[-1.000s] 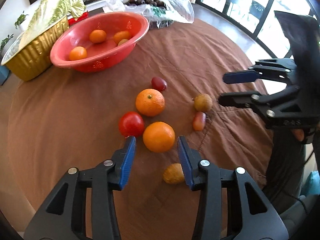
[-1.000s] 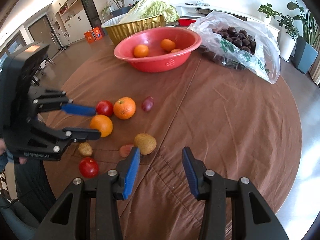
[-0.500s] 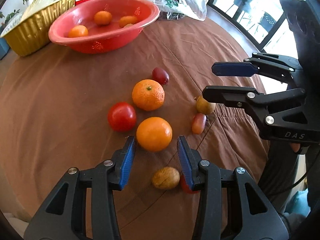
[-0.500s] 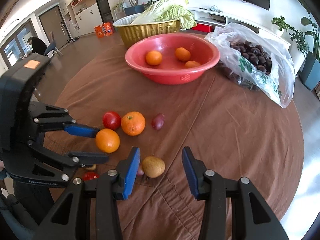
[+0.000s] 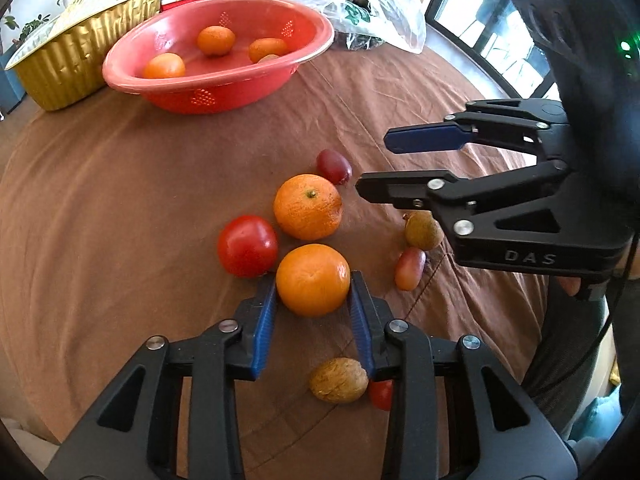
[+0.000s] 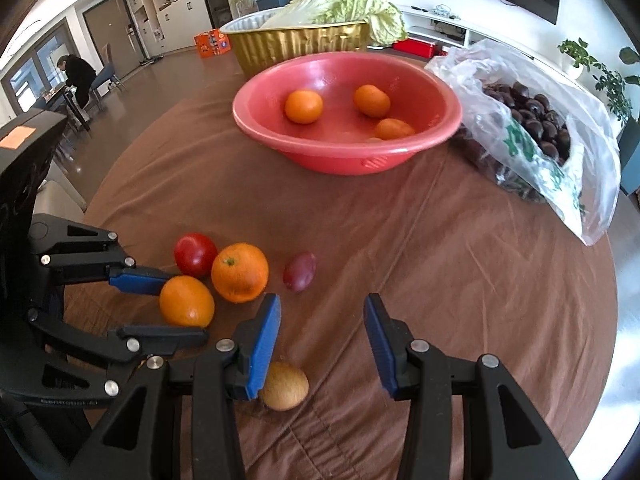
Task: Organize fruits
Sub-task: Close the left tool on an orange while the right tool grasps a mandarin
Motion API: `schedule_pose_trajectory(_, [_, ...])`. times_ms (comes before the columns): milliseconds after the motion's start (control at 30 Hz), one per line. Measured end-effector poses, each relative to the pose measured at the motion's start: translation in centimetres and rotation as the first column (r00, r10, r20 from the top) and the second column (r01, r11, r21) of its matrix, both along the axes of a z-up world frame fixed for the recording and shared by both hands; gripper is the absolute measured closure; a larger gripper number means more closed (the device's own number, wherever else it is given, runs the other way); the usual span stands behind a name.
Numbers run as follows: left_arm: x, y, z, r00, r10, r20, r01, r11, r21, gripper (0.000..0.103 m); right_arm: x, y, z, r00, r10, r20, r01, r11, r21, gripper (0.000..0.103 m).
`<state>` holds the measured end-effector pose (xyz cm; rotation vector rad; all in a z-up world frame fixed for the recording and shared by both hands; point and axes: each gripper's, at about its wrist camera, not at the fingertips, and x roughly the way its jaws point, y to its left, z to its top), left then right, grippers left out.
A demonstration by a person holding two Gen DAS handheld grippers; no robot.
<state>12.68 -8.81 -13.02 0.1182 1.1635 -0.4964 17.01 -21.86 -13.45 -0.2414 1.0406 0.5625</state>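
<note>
1. The tabletop point(image 6: 400, 240), round and under a brown cloth, carries everything; the loose fruit lies at its near side, well apart from the containers at the far side.
2. The red bowl point(image 6: 344, 152) already holds a few small oranges, so it is the likely home for the rest. A gold foil tray point(image 5: 72, 60) stands just beside it, and a plastic bag point(image 6: 560, 152) of dark round things lies to its other side.
3. The left tool point(image 5: 313, 300) has its jaws apart, bracketing the near orange point(image 5: 313, 280), the blue pads close to its flanks. Whether they already touch is hard to tell.
4. The right tool point(image 6: 322, 340) hangs with its jaws wide apart and nothing between them, a brown fruit point(image 6: 286, 386) just under its left finger.
5. A second orange point(image 5: 308, 206) and a red tomato point(image 5: 247, 246) sit right against the near orange.
6. To grasp well: close slowly across the orange's widest part, keeping the pads level so it does not squirt forward into its neighbours, then lift straight up before swinging toward the bowl.
7. Two reddish grapes point(image 5: 334, 166) and a small nut-like fruit point(image 5: 339, 380) wait nearby.
</note>
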Motion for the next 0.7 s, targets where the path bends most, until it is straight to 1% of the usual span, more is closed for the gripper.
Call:
schedule_pose_trajectory(133, [-0.7, 1.2, 0.2, 1.000, 0.004, 0.003, -0.004, 1.000, 0.003, 0.071, 0.5, 0.4, -0.5, 1.000, 0.007, -0.003, -0.007, 1.000, -0.016, 0.056])
schedule_pose_trajectory(233, [-0.8, 2.3, 0.2, 1.000, 0.014, -0.003, -0.014, 1.000, -0.002, 0.071, 0.3, 0.4, -0.1, 1.000, 0.001, 0.013, -0.001, 1.000, -0.023, 0.056])
schedule_pose_trajectory(367, [-0.9, 3.1, 0.1, 1.000, 0.007, 0.000, -0.007, 1.000, 0.004, 0.071, -0.5, 0.5, 1.1, 1.000, 0.010, 0.016, -0.010, 1.000, 0.020, 0.056])
schedule_pose_trajectory(500, [-1.2, 3.6, 0.1, 1.000, -0.005, 0.000, 0.005, 1.000, 0.010, 0.071, -1.5, 2.0, 1.7, 0.998, 0.063, 0.012, -0.064, 0.997, 0.038, 0.056])
schedule_pose_trajectory(700, [-1.3, 5.5, 0.0, 1.000, 0.019, -0.008, -0.019, 1.000, 0.003, 0.071, -1.3, 4.6, 0.9, 0.991, 0.135, 0.021, -0.134, 0.991, -0.017, 0.056])
